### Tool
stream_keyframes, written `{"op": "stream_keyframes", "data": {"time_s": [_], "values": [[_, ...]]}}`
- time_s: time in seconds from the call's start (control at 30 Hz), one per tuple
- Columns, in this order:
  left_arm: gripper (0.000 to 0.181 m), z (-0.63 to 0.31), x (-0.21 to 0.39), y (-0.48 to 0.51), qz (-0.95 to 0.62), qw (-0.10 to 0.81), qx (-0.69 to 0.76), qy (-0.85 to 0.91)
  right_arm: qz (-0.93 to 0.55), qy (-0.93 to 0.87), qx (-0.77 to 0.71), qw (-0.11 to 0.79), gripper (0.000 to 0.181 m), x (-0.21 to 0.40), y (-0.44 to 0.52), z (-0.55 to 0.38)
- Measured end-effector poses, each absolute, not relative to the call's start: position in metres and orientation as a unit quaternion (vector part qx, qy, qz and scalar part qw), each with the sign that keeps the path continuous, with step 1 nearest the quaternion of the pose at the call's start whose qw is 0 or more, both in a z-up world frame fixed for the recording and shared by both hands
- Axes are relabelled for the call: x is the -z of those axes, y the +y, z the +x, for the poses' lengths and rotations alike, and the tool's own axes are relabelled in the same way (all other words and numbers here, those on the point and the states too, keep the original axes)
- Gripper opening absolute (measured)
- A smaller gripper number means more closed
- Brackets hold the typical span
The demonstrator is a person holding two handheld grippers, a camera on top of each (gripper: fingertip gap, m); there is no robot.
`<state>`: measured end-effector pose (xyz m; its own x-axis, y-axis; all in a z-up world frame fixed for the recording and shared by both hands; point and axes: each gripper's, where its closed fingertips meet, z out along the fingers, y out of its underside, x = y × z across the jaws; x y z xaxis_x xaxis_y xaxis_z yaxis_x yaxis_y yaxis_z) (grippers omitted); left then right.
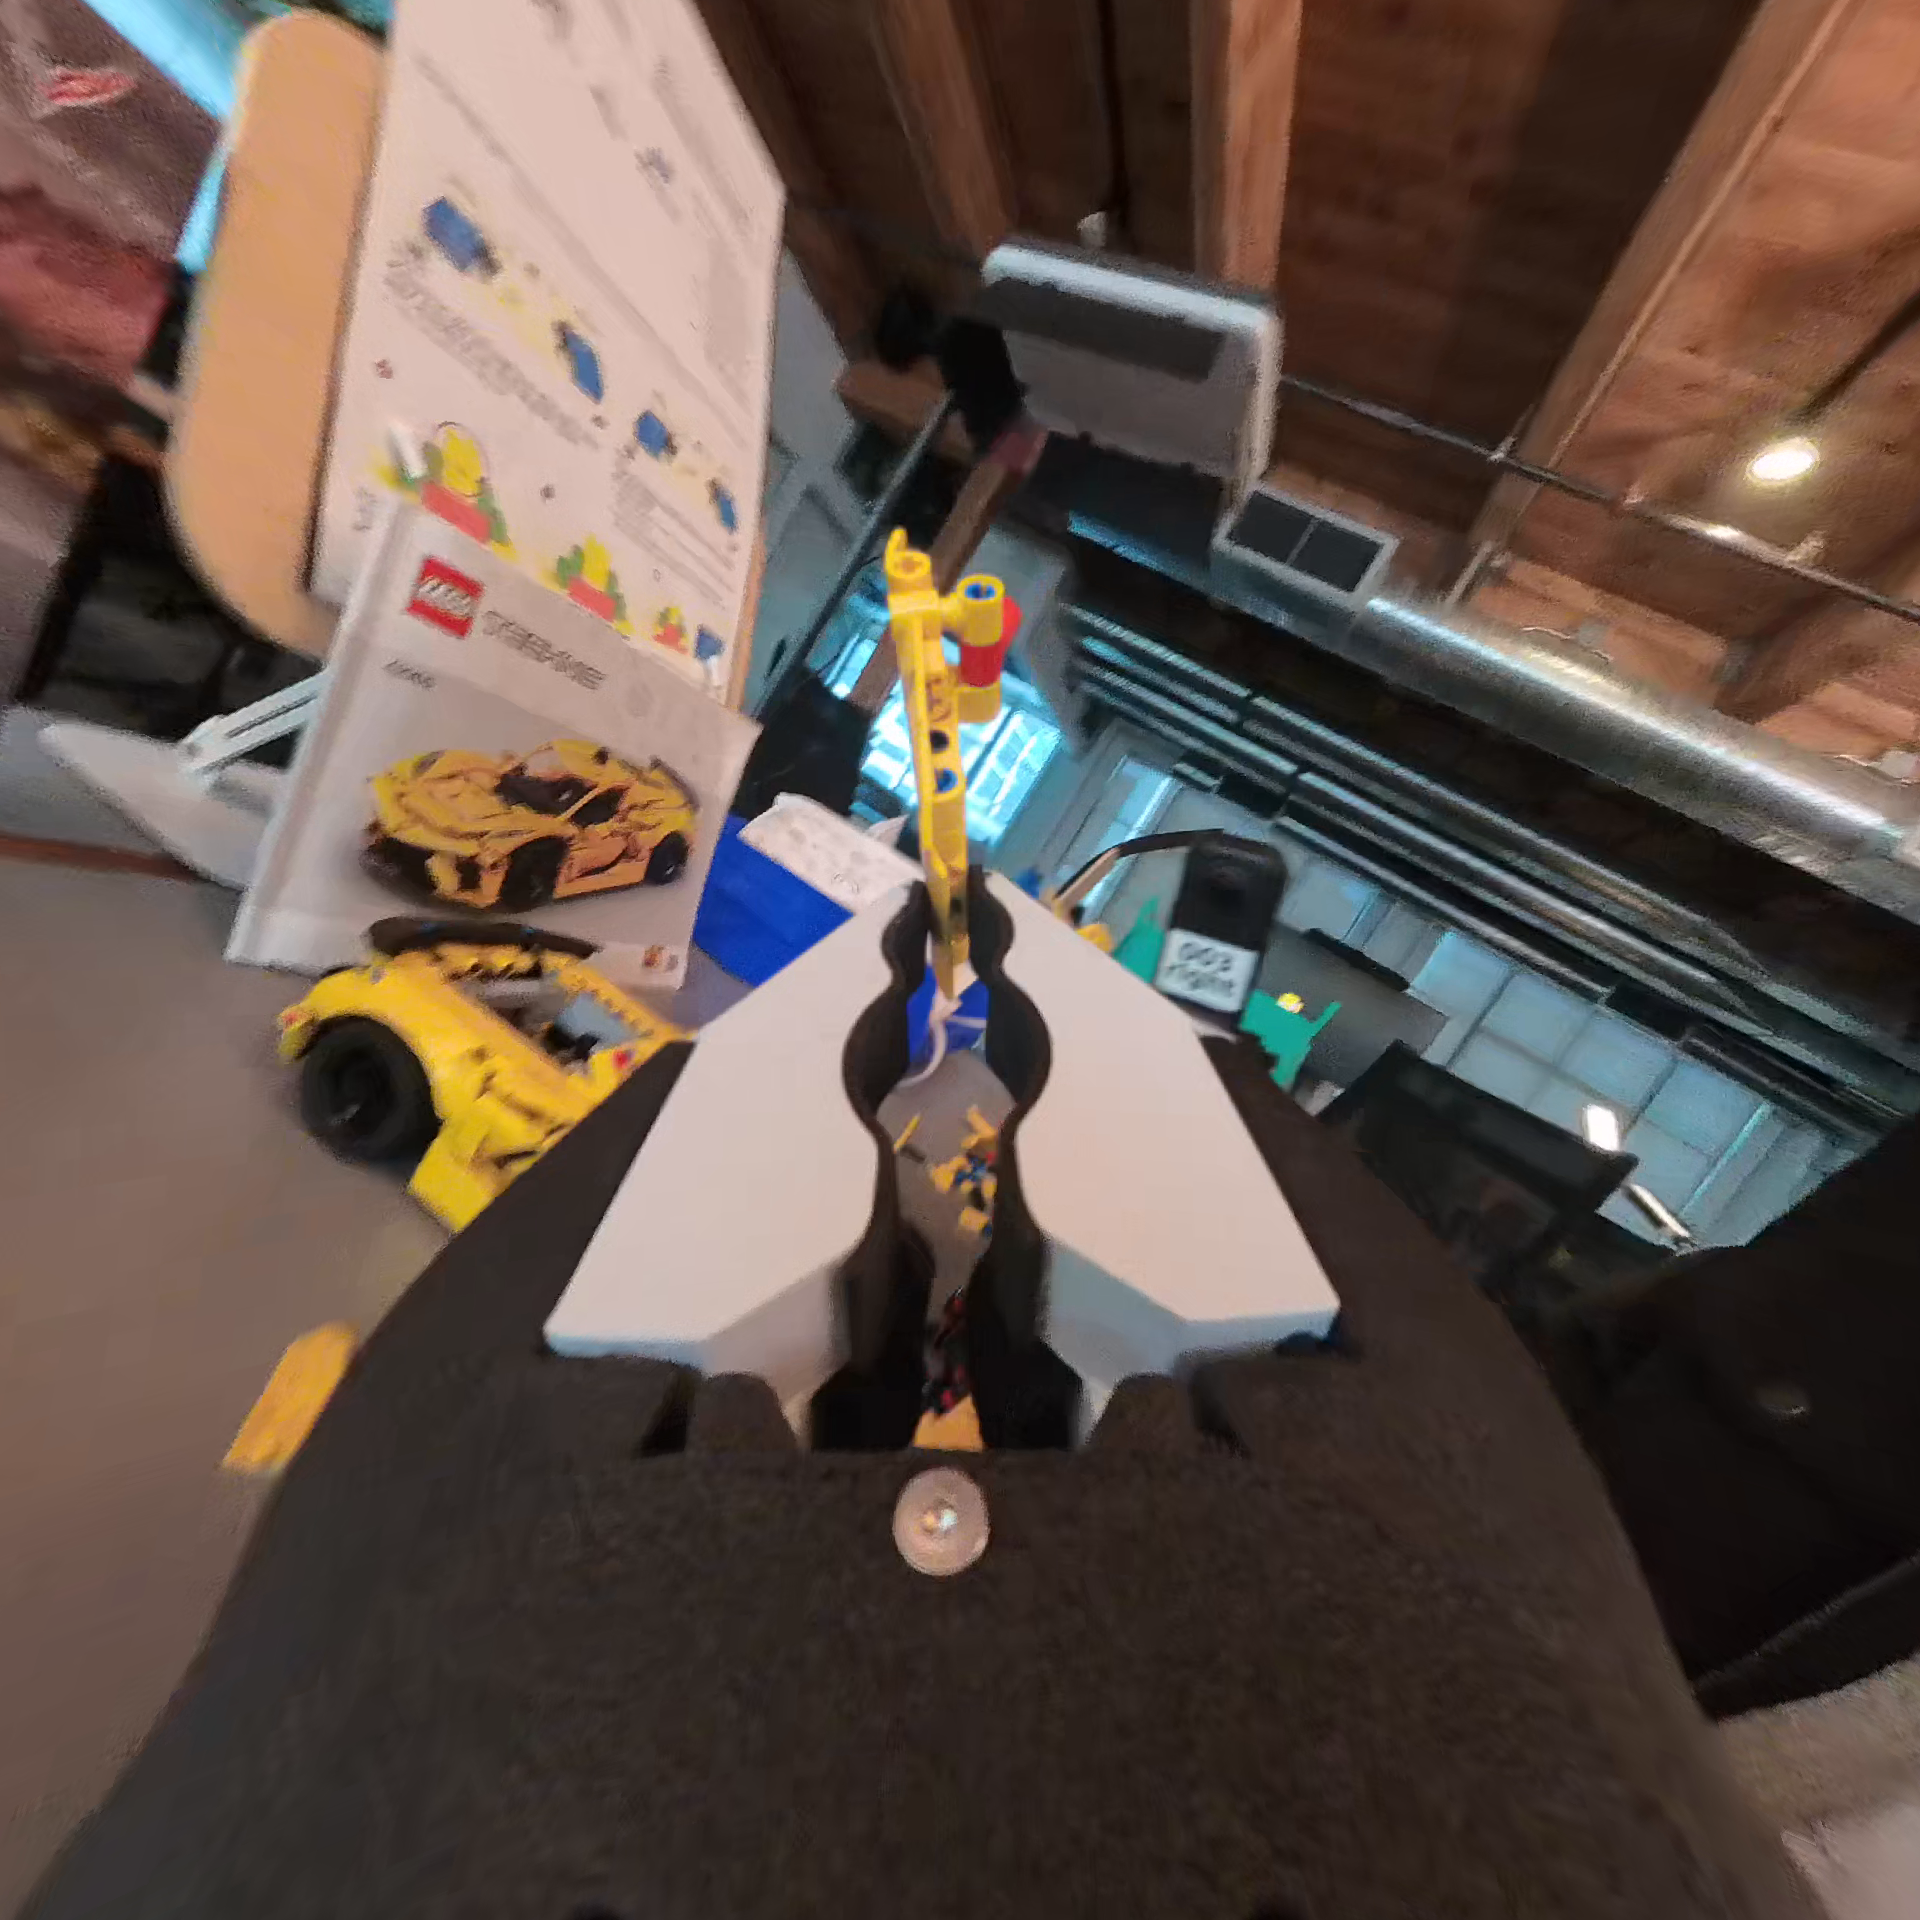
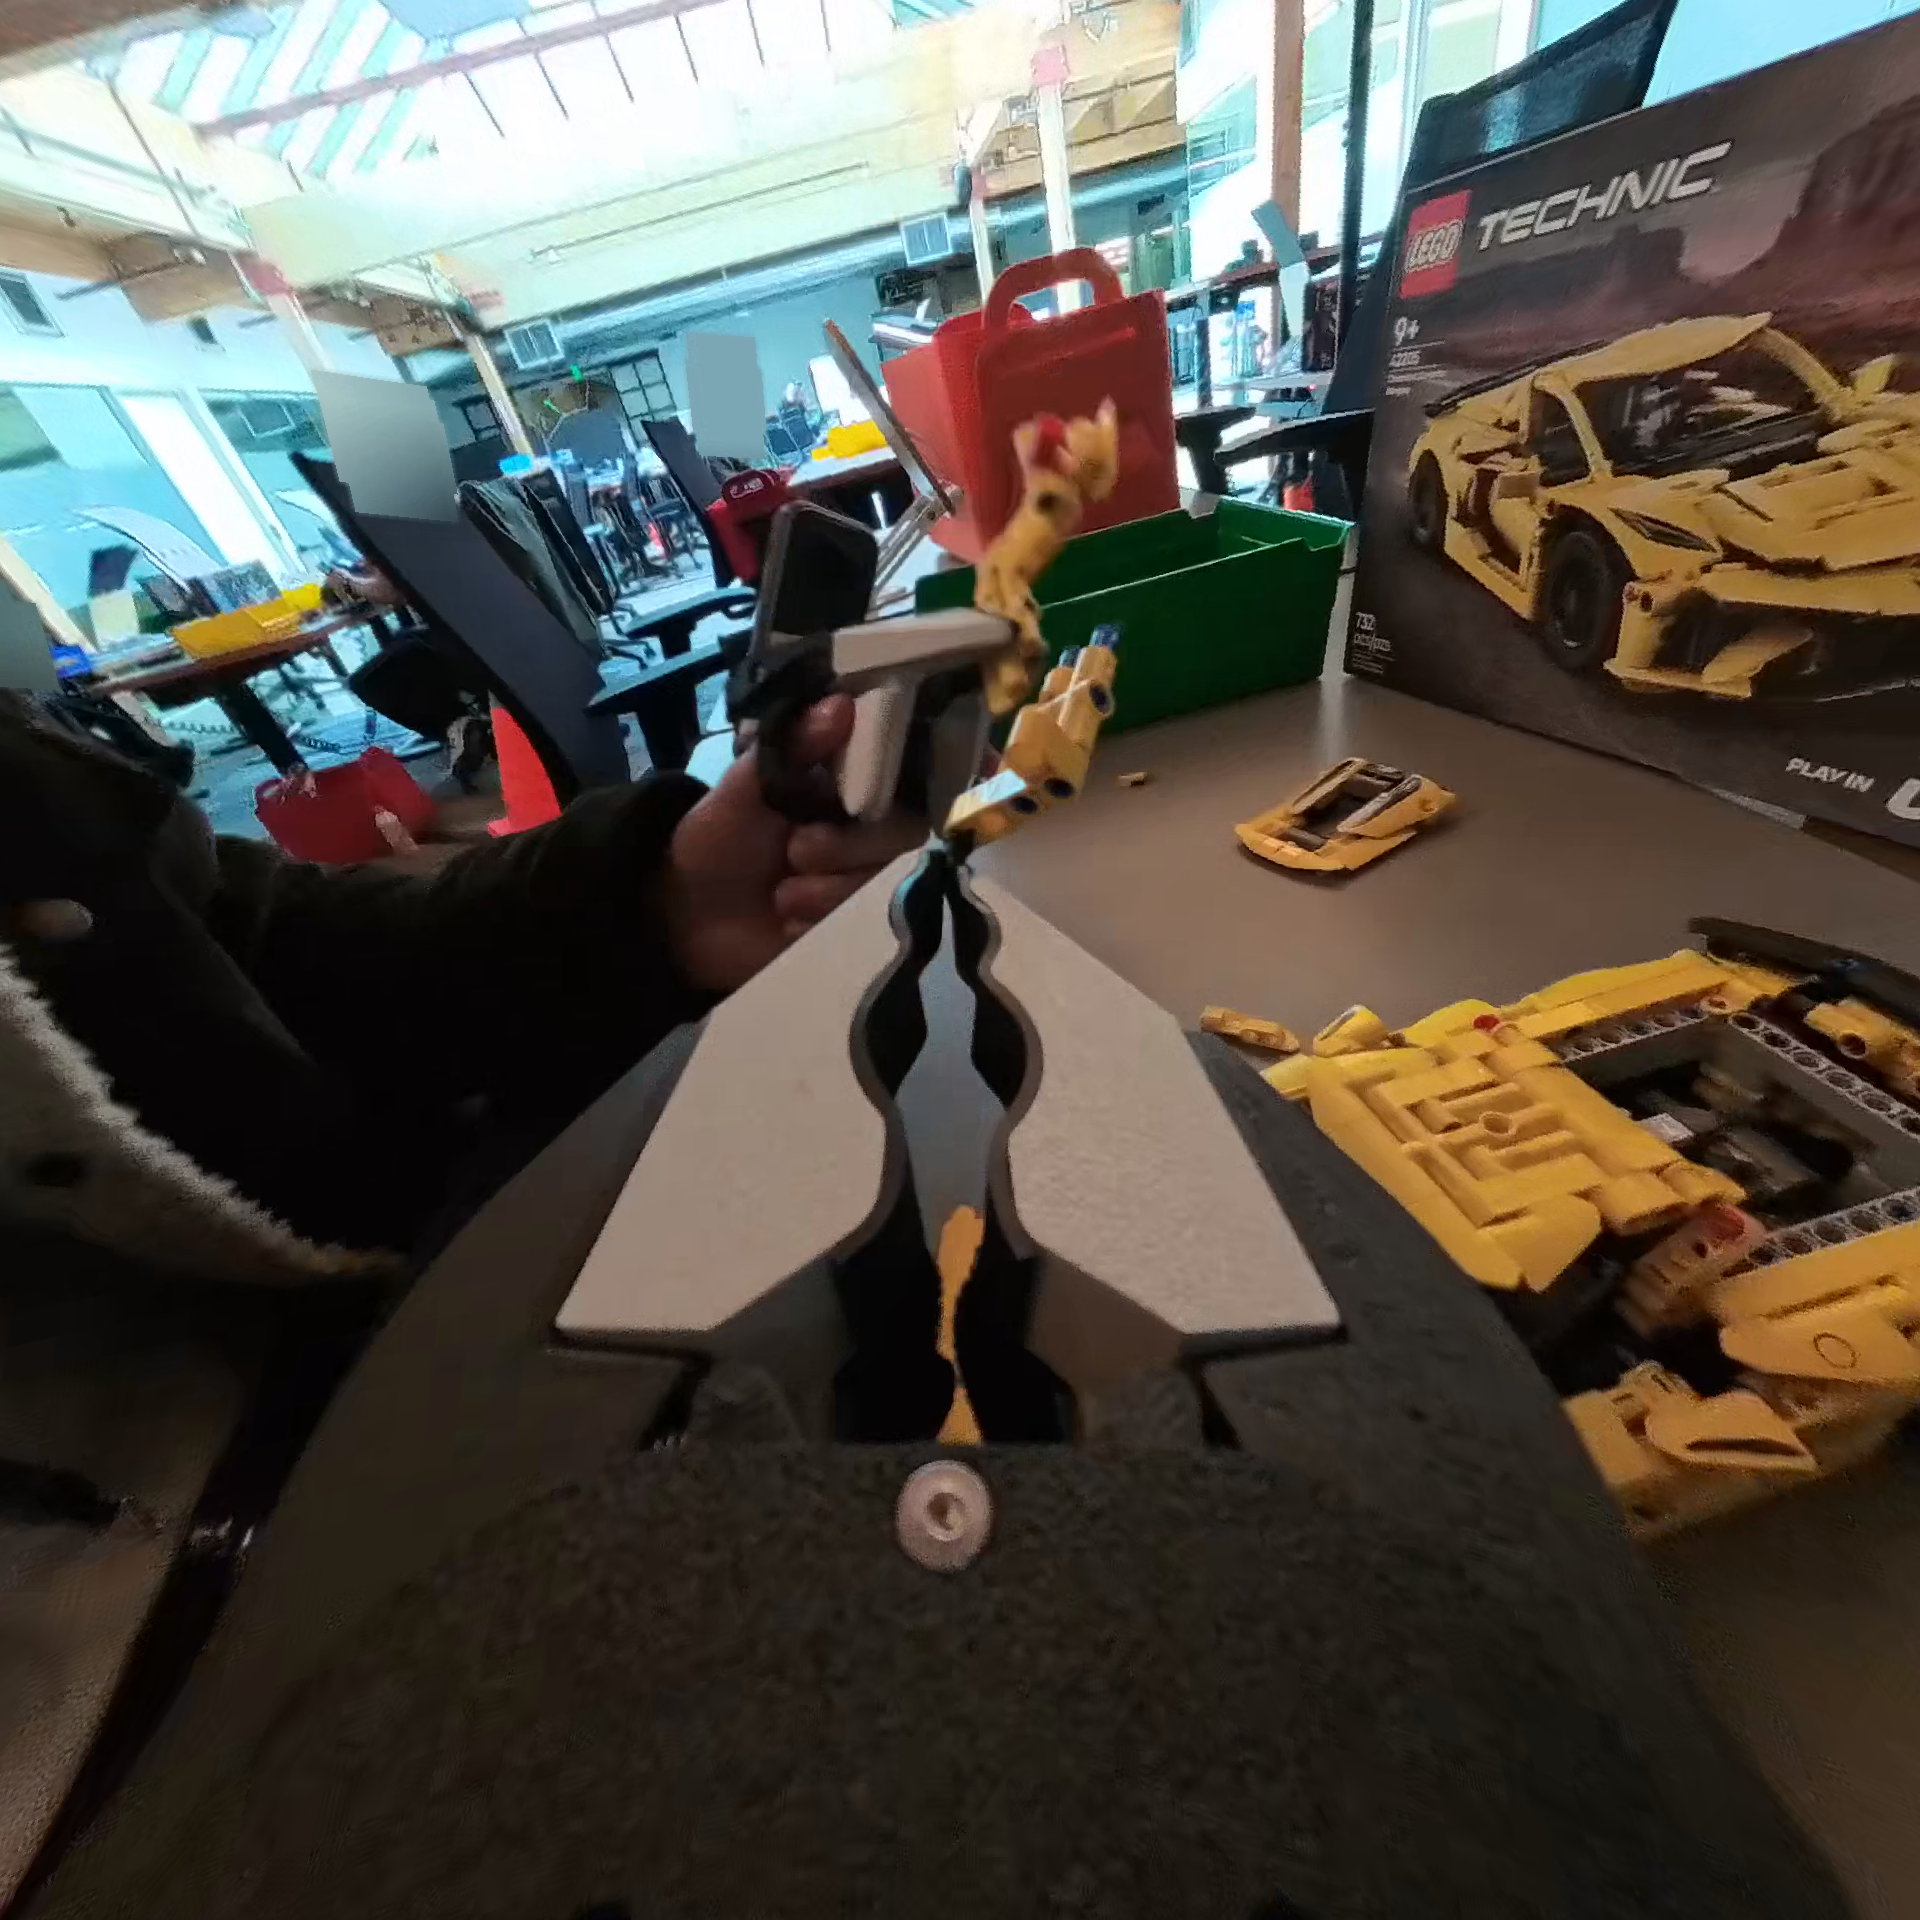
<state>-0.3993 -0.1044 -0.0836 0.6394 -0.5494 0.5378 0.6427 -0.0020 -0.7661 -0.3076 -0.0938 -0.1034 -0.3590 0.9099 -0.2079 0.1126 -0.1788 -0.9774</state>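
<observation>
Pinched shut in the left gripper (image 1: pixel 951 914), a long yellow plastic brick beam (image 1: pixel 928 727) stands upright above the table. Right gripper (image 2: pixel 948 868) clamps a yellow studded-brick assembly (image 2: pixel 1039 748). Both look light, rigid, snap-apart; grip flat faces.

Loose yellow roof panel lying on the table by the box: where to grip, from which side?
Judgement only: the yellow roof panel lies flat and alone on the grey table. Come from above and pinch across its two long edges, mid-length, where it looks narrowest. Both grippers already hold parts.

Left gripper (image 1: pixel 948 914): black grainy body, white fingers (image 1: pixel 769 1122), wavy black pads, silver screw; right gripper (image 2: pixel 943 883) alike; dark sleeve (image 2: pixel 436 935).
</observation>
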Motion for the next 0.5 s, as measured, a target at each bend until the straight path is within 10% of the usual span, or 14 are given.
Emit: {"op": "stream_keyframes", "data": {"time_s": [0.23, 0.5], "values": [[0.006, -0.377, 0.174, -0.108, -0.763, 0.506, 0.401, -0.042, -0.494, -0.605, -0.563, 0.271, 0.002, 0.145, -0.116, -0.274], [0.006, -0.344, 0.158, -0.12, -0.723, 0.518, 0.455, 0.037, -0.528, -0.738, -0.414, 0.075, 0.004, 0.241, -0.158, -0.232]]}}
